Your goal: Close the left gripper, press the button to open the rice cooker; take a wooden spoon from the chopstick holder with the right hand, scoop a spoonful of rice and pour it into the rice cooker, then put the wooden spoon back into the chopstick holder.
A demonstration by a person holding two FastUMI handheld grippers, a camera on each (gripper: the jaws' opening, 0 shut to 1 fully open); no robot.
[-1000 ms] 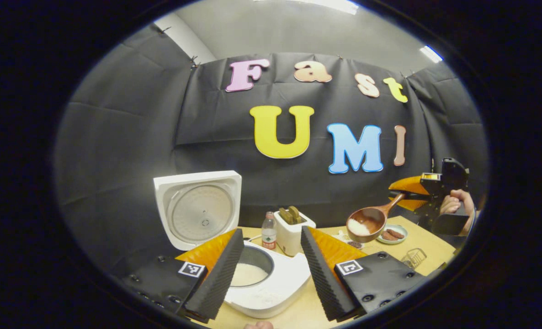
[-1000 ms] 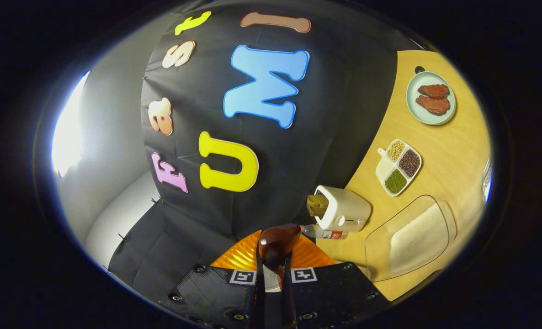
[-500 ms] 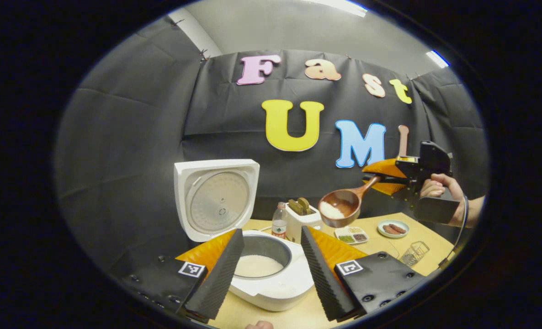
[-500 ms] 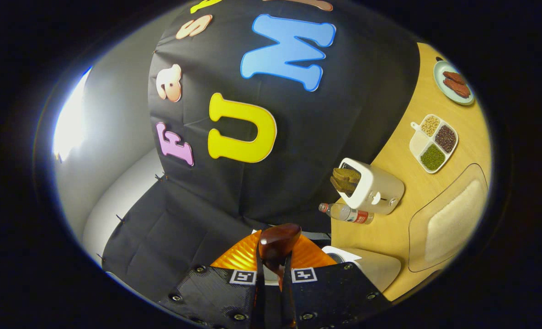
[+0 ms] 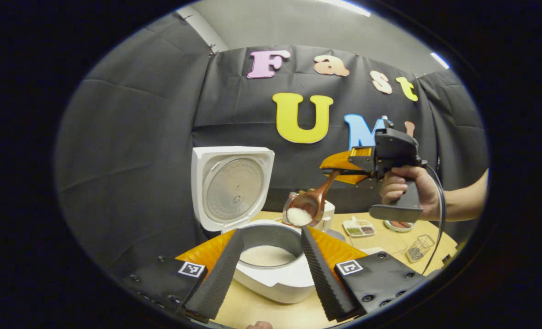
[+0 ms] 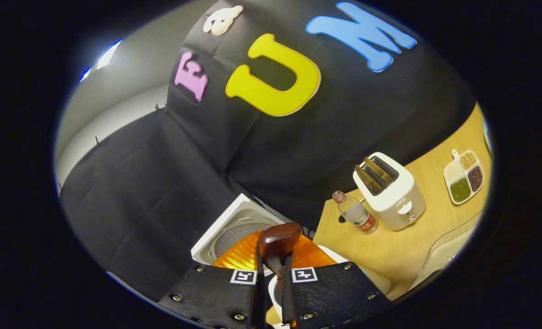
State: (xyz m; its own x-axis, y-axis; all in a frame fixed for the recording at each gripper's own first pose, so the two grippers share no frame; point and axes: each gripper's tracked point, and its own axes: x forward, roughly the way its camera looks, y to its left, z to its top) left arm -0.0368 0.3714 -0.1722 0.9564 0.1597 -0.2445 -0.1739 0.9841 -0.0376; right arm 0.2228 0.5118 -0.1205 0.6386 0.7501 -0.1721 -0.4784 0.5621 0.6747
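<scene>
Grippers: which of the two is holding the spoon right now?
The right gripper, shut on the wooden spoon above the rice cooker. The left gripper is open and holds nothing.

Left gripper (image 5: 271, 269) gapes wide (level); right gripper (image 6: 271, 274) is clamped, hand-held.

Bright overhead lighting, sharp focus, fisheye-warped edges.
</scene>
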